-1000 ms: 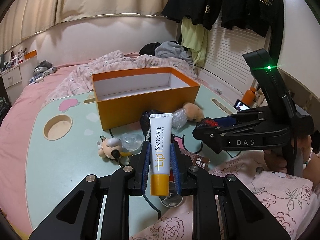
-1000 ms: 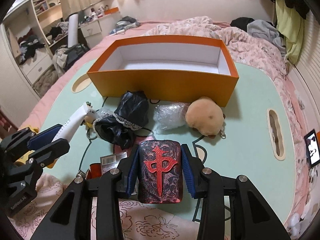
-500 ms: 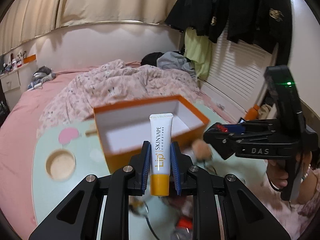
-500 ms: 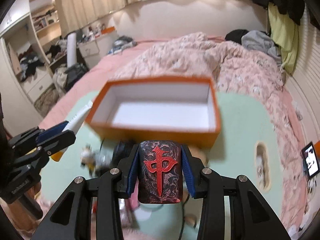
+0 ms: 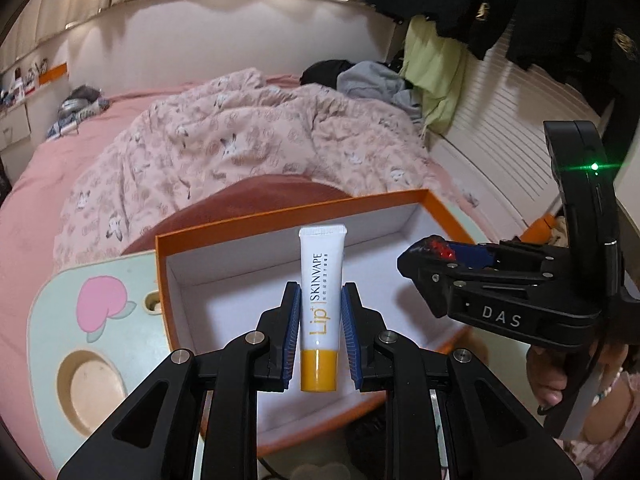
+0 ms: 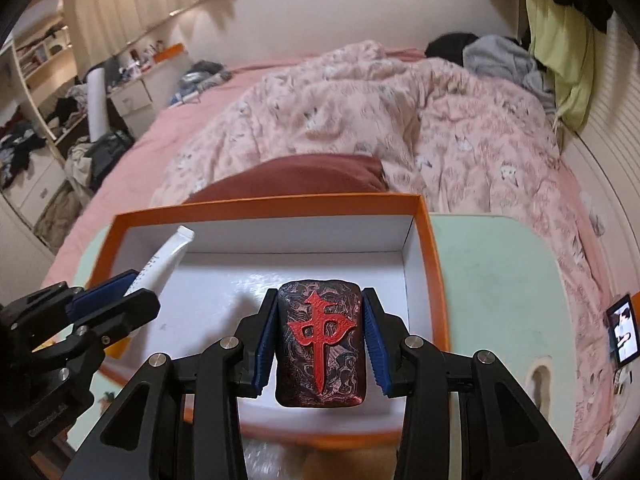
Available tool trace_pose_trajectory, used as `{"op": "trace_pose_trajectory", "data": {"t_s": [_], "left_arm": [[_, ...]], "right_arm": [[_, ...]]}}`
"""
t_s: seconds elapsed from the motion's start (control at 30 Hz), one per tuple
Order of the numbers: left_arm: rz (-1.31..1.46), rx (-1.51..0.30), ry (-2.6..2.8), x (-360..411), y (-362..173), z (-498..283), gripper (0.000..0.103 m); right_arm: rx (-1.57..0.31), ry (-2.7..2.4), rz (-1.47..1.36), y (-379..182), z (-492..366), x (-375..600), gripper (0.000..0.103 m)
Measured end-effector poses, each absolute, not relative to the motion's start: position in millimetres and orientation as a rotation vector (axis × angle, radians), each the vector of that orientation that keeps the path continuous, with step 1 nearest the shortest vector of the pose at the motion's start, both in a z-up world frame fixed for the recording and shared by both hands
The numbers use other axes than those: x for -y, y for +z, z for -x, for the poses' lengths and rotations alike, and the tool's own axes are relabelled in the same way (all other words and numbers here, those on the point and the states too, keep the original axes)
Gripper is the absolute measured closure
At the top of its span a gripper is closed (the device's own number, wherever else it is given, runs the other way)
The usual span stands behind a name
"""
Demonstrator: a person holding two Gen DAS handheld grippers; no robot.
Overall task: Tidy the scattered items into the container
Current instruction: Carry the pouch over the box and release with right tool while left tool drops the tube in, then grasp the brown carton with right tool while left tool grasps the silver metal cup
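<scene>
Left gripper (image 5: 320, 332) pinches an upright white orange-capped lip-balm tube (image 5: 321, 300); right gripper (image 6: 319, 344) clamps a dark red-marked block (image 6: 320, 344), both over the open orange cardboard box (image 6: 272, 204).

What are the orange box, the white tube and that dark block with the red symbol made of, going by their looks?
Orange box: probably cardboard, with thin straight walls, a matte orange outside and a white lining.
White tube: likely soft plastic, smooth and printed, with a flat crimped end and an orange cap.
Dark block: unclear, perhaps moulded resin or plastic; slightly glossy swirled surface with a raised red symbol.
</scene>
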State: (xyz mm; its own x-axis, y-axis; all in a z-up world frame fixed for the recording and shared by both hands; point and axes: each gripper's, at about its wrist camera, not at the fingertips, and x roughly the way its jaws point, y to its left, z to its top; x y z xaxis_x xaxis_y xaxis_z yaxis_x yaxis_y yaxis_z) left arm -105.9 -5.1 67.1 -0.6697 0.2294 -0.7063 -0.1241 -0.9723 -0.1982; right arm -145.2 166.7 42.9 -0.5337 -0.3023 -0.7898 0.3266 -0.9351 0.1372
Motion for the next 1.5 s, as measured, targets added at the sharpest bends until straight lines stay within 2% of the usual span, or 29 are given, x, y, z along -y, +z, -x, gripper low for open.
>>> {"op": "trace_pose_trajectory", "data": {"t_s": [0.1, 0.27, 0.5, 0.77, 0.9, 1.0, 1.17, 1.27, 1.33, 1.43, 1.5], "left_arm": [[1.139, 0.242, 2.706, 11.3, 68.1, 104.6, 0.077], [1.071, 0.213, 2.747, 18.3, 84.9, 85.9, 0.077], [1.039, 0.147, 2.753, 31.4, 99.3, 20.0, 0.075], [1.131, 0.079, 2.721, 22.5, 69.0, -54.6, 0.075], [1.187, 0.103, 2.616, 13.2, 53.8, -77.0, 0.075], [1.187, 0.076, 2.536, -3.8, 50.1, -90.2, 0.075], [1.204, -0.019, 2.443, -33.5, 39.4, -96.8, 0.075], [1.235, 0.010, 2.419, -37.4, 32.9, -90.3, 0.075], [1.249, 0.028, 2.427, -35.2, 30.1, -87.7, 0.075], [1.264, 0.035, 2.452, -33.8, 26.6, -87.7, 0.075], [1.273, 0.039, 2.454, -35.1, 24.0, -88.2, 0.074]], "right_arm": [[-0.014, -2.466, -1.246, 45.5, 150.4, -168.0, 0.063], [0.031, -2.511, -1.166, 68.5, 141.5, -181.9, 0.058], [0.074, -2.483, -1.115, 88.2, 85.7, -209.7, 0.057], [-0.095, -2.154, -1.239, 49.3, -4.7, -202.0, 0.057], [-0.114, -2.063, -1.264, 28.5, -30.2, -186.6, 0.048], [-0.119, -2.018, -1.283, 19.5, -33.5, -175.3, 0.048], [-0.244, -2.012, -1.292, 12.1, -42.7, -156.5, 0.048], [-0.273, -2.008, -1.327, 3.8, -42.4, -151.4, 0.048], [-0.259, -2.003, -1.351, -0.9, -39.0, -151.2, 0.051], [-0.244, -2.008, -1.362, -3.0, -36.4, -154.4, 0.061], [-0.239, -2.016, -1.361, -3.4, -36.2, -156.0, 0.062]]}}
